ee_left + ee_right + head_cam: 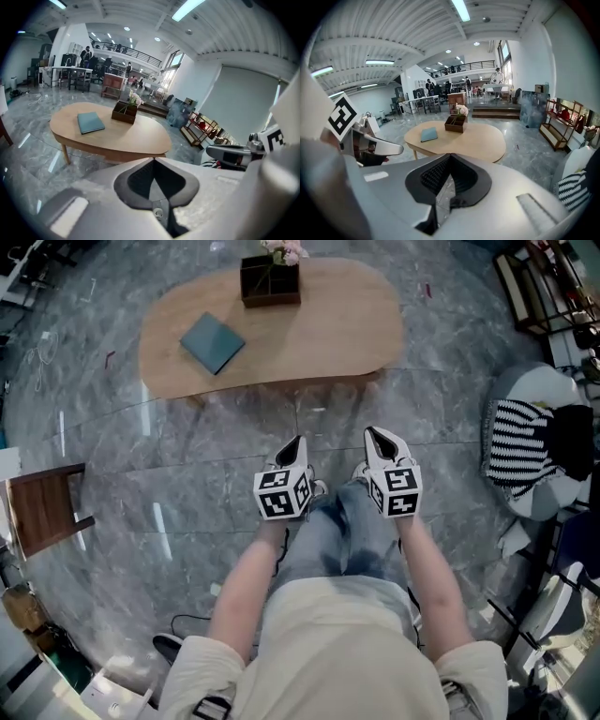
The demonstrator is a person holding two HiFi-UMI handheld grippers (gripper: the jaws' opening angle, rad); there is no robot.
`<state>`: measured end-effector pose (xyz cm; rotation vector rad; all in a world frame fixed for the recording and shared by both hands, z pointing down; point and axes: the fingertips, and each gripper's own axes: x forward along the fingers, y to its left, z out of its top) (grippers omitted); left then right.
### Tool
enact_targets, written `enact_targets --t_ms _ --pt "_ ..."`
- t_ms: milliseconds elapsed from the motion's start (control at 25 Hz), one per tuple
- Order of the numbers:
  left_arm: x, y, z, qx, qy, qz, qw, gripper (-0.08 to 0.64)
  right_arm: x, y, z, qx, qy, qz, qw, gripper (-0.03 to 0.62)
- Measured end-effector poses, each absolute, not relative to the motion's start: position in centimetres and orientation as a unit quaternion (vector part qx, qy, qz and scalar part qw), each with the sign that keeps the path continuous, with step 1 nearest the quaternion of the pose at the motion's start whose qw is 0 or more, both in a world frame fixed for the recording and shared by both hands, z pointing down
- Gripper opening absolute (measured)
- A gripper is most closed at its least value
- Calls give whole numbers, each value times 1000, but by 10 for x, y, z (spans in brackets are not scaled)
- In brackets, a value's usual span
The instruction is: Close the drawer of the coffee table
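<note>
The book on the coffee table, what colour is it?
Teal blue. The book shows best in the head view.

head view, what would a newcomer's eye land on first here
First come the two marker-cube grippers, the left gripper and the right gripper. They sit side by side above the person's jeans, both shut and empty. Beyond them the oval wooden coffee table stands on the grey marble floor, with a teal book on its left part and a dark wooden box of flowers at its far edge.
</note>
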<state>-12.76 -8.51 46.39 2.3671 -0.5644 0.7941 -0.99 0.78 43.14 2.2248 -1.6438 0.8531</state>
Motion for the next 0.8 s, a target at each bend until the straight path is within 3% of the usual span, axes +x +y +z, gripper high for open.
enact_targets --t_ms 440,800 --pt "-139 -68 353 901 -209 248 290 0 -42 26 325 766 -574 284 52 0" --pt "-157 -58 298 914 -194 226 277 0 -66 32 269 758 -605 242 41 0"
